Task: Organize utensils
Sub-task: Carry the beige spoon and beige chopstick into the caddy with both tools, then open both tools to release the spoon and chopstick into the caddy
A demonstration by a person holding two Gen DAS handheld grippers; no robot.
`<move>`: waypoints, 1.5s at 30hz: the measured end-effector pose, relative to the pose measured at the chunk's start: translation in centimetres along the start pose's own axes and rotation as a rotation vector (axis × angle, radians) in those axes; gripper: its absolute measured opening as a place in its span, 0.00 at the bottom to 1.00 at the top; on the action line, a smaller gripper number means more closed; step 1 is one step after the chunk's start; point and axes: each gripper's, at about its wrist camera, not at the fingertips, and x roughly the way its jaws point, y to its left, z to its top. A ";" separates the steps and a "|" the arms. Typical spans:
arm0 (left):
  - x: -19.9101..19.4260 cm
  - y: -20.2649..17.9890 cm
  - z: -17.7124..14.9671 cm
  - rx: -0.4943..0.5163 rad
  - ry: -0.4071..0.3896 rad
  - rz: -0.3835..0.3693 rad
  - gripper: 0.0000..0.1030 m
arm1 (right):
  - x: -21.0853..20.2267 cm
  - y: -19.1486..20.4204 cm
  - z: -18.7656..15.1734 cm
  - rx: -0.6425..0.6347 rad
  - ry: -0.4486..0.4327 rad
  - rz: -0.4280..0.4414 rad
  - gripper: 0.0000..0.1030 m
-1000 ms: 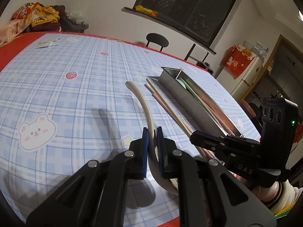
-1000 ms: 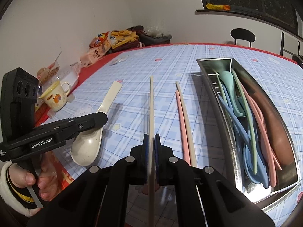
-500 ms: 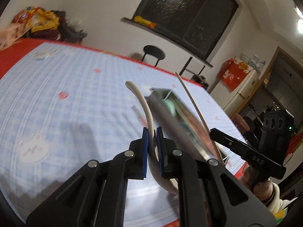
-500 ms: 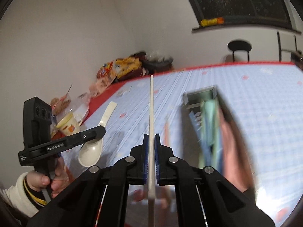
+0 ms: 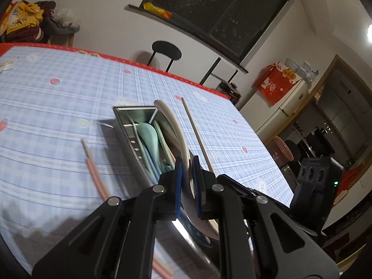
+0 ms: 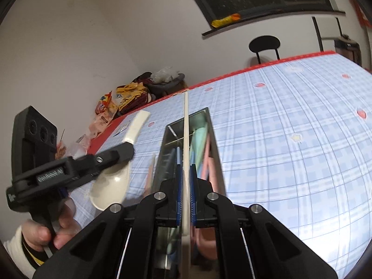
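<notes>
My left gripper (image 5: pixel 187 176) is shut on the handle of a cream spoon (image 5: pixel 173 125), held in the air over the steel utensil tray (image 5: pixel 130 137). My right gripper (image 6: pixel 185 190) is shut on a cream chopstick (image 6: pixel 185 125), which points forward above the same tray (image 6: pixel 210 125). The tray holds green, blue and pink utensils. The held chopstick (image 5: pixel 197 134) crosses the left wrist view to the right of the spoon. In the right wrist view the spoon's bowl (image 6: pixel 111 188) hangs below the left gripper (image 6: pixel 93 162). A pink chopstick (image 5: pixel 94 169) lies on the cloth left of the tray.
The table carries a blue checked cloth (image 5: pixel 58 116) with a red border. Snack bags (image 6: pixel 121 97) lie at its far corner. A black chair (image 5: pixel 166 52) stands behind the table, under a dark window. A hand (image 6: pixel 48 227) grips the left gripper's handle.
Both grippers rose off the table and swung toward the tray, carrying the spoon and the chopstick. The two utensils now hover over the tray, with a pink chopstick left on the cloth.
</notes>
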 end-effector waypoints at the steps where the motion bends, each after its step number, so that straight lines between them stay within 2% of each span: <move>1: 0.5 -0.1 -0.1 -0.001 0.006 0.003 0.12 | 0.0 -0.2 0.0 0.002 0.003 -0.005 0.06; 8: 3.2 0.2 -0.7 -0.011 0.047 0.044 0.12 | 0.7 0.1 -0.7 -0.018 0.048 -0.014 0.06; 30: 5.4 0.0 -2.0 0.019 0.096 0.119 0.13 | 1.9 0.2 -0.8 -0.028 0.081 -0.058 0.07; 32: 5.0 -0.2 -1.7 0.033 0.085 0.119 0.23 | 1.7 0.2 -0.8 -0.029 0.077 -0.058 0.07; 35: 3.9 0.0 -0.9 0.044 0.054 0.136 0.30 | 1.6 0.4 -0.8 -0.045 0.073 -0.051 0.09; 36: 3.2 0.1 -0.5 0.048 0.039 0.144 0.32 | 1.6 0.5 -0.7 -0.050 0.071 -0.048 0.15; 37: 2.6 0.3 -0.2 0.052 0.025 0.152 0.40 | 1.5 0.6 -0.8 -0.056 0.067 -0.046 0.25; 38: 1.6 0.6 0.2 0.060 0.003 0.167 0.49 | 1.4 0.8 -0.8 -0.065 0.062 -0.049 0.32; 39: 0.8 0.8 0.4 0.067 -0.013 0.181 0.54 | 1.3 0.9 -0.8 -0.075 0.053 -0.054 0.42; 40: 0.2 0.9 0.6 0.072 -0.023 0.190 0.60 | 1.1 1.2 -0.8 -0.082 0.043 -0.056 0.45; 42: -1.3 1.4 1.0 0.085 -0.036 0.218 0.62 | 0.7 1.5 -0.8 -0.096 0.022 -0.057 0.56; 43: -2.0 1.7 1.1 0.089 -0.039 0.237 0.78 | 0.6 1.6 -0.8 -0.101 0.015 -0.061 0.61; 44: -2.9 2.1 1.1 0.092 -0.051 0.259 0.90 | 0.4 1.9 -0.8 -0.110 0.005 -0.068 0.62; 45: -3.5 2.2 1.0 0.098 -0.061 0.270 0.90 | 0.2 2.2 -0.8 -0.121 -0.003 -0.071 0.65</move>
